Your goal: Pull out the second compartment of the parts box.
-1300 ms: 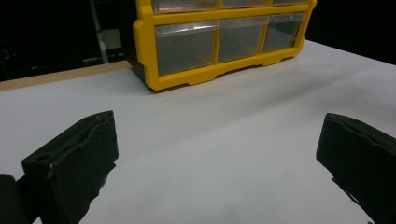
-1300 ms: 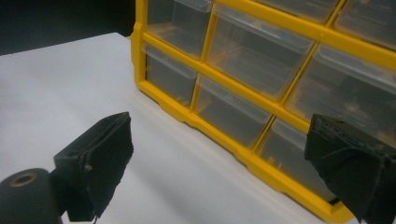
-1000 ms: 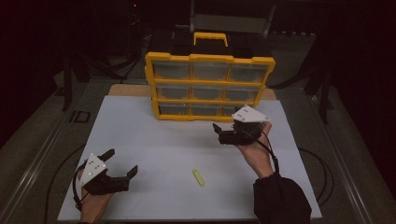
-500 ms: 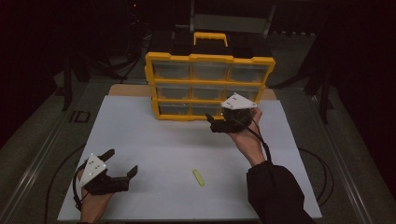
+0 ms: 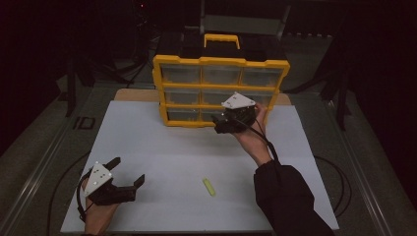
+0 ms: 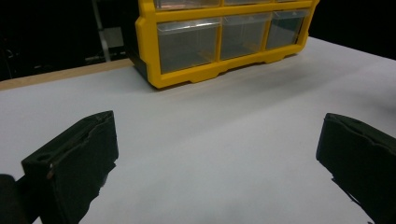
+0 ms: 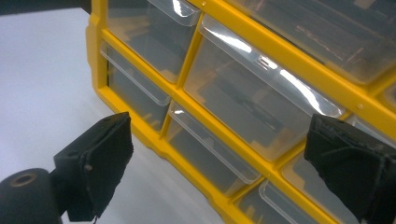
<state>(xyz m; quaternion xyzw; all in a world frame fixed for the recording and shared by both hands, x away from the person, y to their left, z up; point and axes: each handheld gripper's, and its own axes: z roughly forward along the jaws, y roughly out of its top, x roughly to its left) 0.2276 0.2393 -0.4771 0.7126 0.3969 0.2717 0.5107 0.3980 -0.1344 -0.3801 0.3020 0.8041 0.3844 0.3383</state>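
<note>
Upright yellow organizer, drawer fronts toward person.

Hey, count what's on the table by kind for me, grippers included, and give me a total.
Drawer cabinet: 1
Small yellow-green stick: 1
White mat: 1
Grippers: 2, left gripper and right gripper, both open and empty
Total: 5
</note>
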